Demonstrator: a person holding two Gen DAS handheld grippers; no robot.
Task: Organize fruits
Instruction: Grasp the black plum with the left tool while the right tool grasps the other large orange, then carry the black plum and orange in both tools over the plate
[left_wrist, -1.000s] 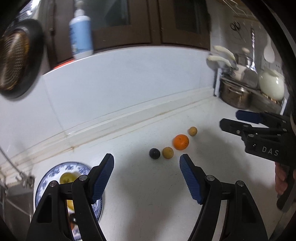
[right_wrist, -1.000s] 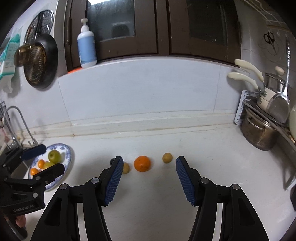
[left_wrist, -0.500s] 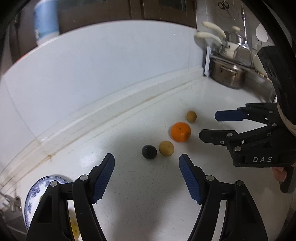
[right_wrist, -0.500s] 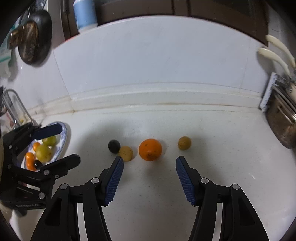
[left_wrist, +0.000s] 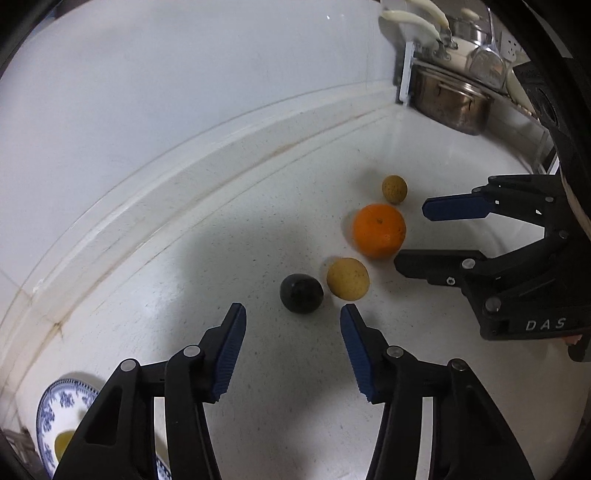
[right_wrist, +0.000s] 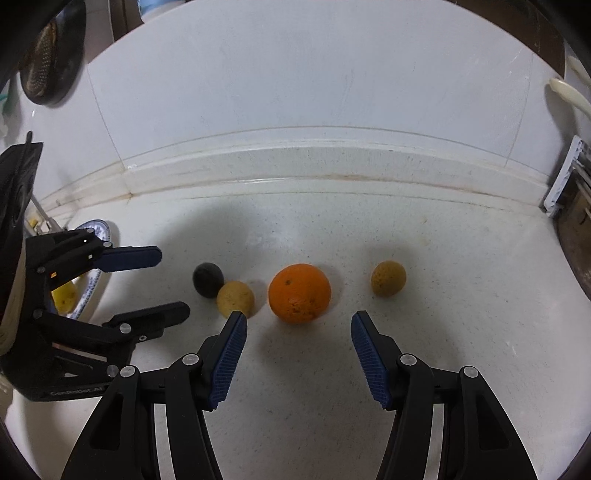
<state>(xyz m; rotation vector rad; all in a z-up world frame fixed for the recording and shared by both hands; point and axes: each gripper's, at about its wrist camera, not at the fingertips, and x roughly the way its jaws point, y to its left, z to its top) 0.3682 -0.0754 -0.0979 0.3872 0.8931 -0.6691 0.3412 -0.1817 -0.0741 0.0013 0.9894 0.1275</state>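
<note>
Four fruits lie in a row on the white counter: a dark plum (left_wrist: 301, 294) (right_wrist: 208, 279), a yellow fruit (left_wrist: 347, 278) (right_wrist: 235, 298), an orange (left_wrist: 378, 230) (right_wrist: 299, 292) and a small brown fruit (left_wrist: 394, 188) (right_wrist: 388, 278). My left gripper (left_wrist: 293, 314) is open and empty, just short of the plum. My right gripper (right_wrist: 298, 319) is open and empty, just short of the orange. Each gripper shows in the other's view: the right one (left_wrist: 413, 236) beside the orange, the left one (right_wrist: 173, 282) beside the plum.
A blue-patterned plate (left_wrist: 48, 413) (right_wrist: 96, 236) holding a yellow-green fruit (right_wrist: 63, 295) sits at the left near the sink. A steel pot (left_wrist: 450, 103) and utensils stand on a rack at the back right. The tiled wall runs behind the fruits.
Both grippers have moved forward and down toward the row of fruits, which now looks much larger. Both stay open. The fruits have not moved.
</note>
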